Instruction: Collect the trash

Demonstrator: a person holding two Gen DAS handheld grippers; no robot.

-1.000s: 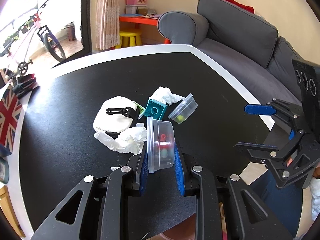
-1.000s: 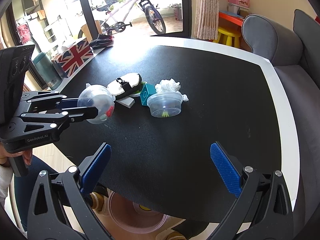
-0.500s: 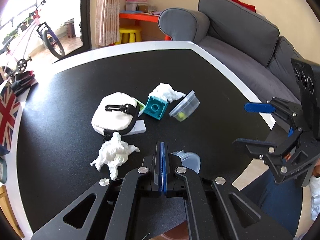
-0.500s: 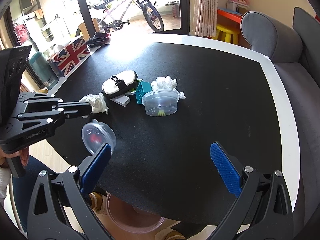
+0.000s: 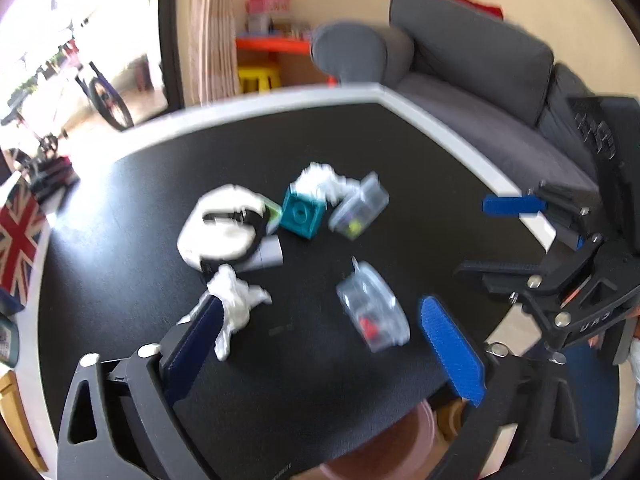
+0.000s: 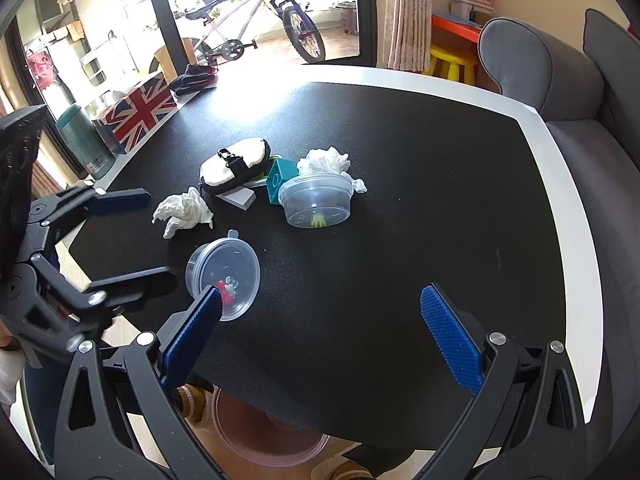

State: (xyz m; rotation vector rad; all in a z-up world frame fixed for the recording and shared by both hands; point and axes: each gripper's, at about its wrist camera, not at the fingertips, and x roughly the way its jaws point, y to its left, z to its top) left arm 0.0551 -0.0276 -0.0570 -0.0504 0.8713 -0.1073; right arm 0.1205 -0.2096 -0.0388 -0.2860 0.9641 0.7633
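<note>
Jaws of the left gripper (image 5: pixel 320 344) have just been opening and now stand spread wide over the near edge of the black table (image 6: pixel 400 128), holding nothing; a small lidded plastic cup (image 6: pixel 224 276) with red bits inside lies tipped on the tabletop between its fingers, untouched by either pad. Right gripper (image 6: pixel 320 336), level with it at the table's front, is likewise wide open and empty. Below the edge, a pinkish tub (image 6: pixel 264 440) sits on the floor by a person's feet. Just past the left gripper's far finger lies a crumpled white tissue (image 6: pixel 182 210), apart from the cup. Farther in, a cluster: a white pouch (image 6: pixel 234 164) with a black strap, a flat grey block (image 6: pixel 238 198) under it, a teal toy brick (image 6: pixel 280 178), a second clear tub (image 6: pixel 316 204) holding something yellow-green, and another tissue wad (image 6: pixel 324 162) behind it. Beyond stand a Union Jack box (image 6: pixel 138 110), a grey sofa (image 6: pixel 560 76) and a bicycle (image 6: pixel 256 20).
</note>
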